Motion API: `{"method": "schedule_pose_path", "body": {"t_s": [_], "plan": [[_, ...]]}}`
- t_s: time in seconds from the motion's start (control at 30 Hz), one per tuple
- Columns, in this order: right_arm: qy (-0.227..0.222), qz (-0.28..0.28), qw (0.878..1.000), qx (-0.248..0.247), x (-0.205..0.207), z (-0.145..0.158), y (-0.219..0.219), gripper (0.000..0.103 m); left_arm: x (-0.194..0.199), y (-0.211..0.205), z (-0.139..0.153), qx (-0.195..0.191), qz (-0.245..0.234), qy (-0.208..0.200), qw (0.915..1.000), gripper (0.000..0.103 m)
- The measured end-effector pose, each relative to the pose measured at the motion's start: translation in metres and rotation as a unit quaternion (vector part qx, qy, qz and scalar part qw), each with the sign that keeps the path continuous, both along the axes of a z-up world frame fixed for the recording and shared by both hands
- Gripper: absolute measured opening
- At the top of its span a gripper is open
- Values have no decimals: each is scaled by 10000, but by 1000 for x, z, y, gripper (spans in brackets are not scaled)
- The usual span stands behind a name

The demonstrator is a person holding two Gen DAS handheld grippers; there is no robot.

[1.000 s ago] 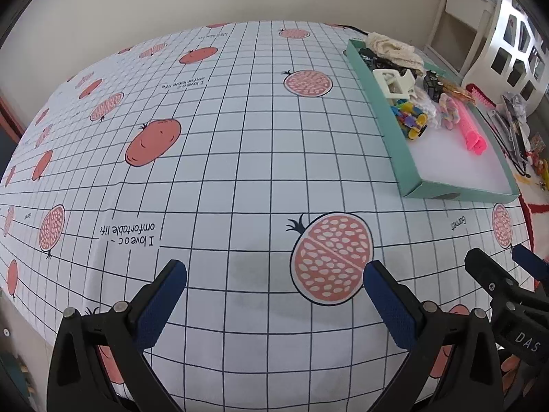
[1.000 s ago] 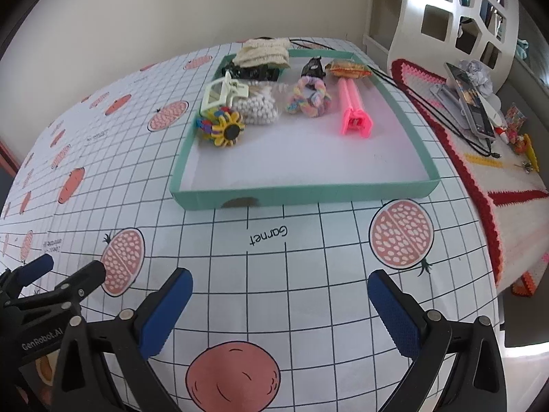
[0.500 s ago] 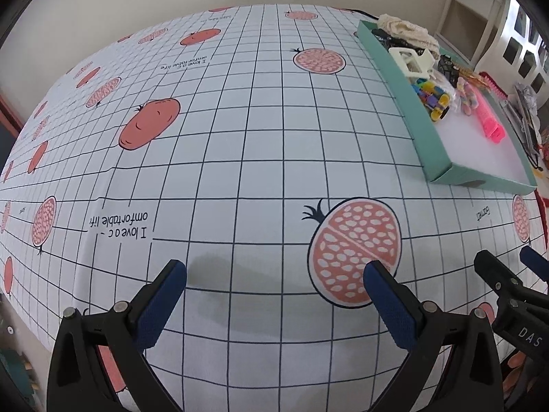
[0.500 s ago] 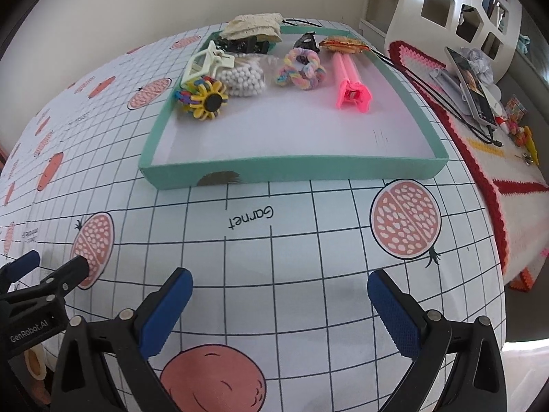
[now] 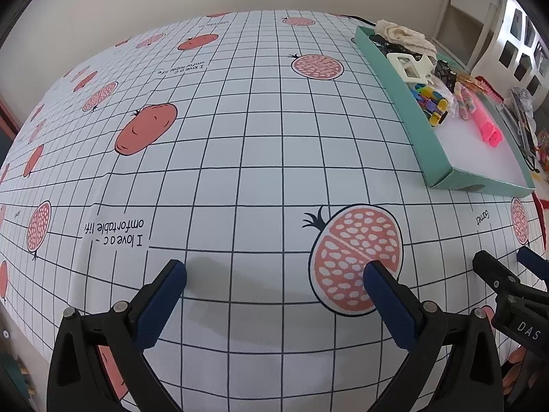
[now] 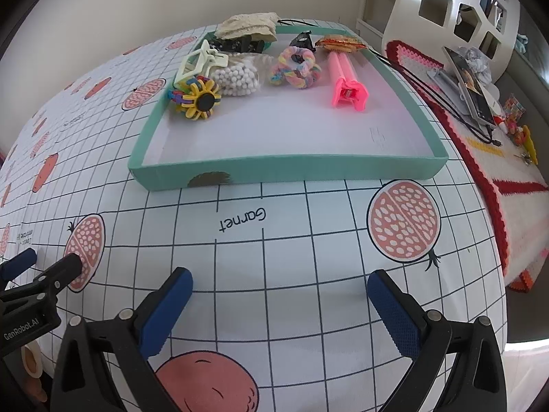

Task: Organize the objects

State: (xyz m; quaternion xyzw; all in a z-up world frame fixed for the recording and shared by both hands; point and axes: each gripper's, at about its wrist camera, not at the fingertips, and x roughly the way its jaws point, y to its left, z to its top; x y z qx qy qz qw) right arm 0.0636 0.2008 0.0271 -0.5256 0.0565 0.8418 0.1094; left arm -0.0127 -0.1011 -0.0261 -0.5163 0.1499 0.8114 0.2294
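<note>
Both the left claw point(image 5: 274, 276) and right claw point(image 6: 279, 285) hover spread wide and empty above the worktop's point(image 5: 240, 158) near edge, apparently done, since the accessories sit gathered along the teal tray's point(image 6: 284, 171) far edge.

Gridded tablecloth point(image 5: 240, 158) is bare from both grippers out to the teal tray point(image 6: 284, 171); open run on the left side. Tray's near half is bare floor. Its far half is crowded: pink clip point(image 6: 346, 82), flower toy point(image 6: 199, 101), bead bag point(image 6: 236, 79), scrunchie point(image 6: 296, 67). Right of tray: cables and tablet point(image 6: 470, 86) on the crochet mat.
</note>
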Motion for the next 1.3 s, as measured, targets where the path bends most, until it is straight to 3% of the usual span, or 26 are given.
{"method": "schedule_pose_path", "body": {"t_s": [1.3], "plan": [[26,26,10000,11,1,0,0,103,3,1,0,17,2,28,10000,103]]}}
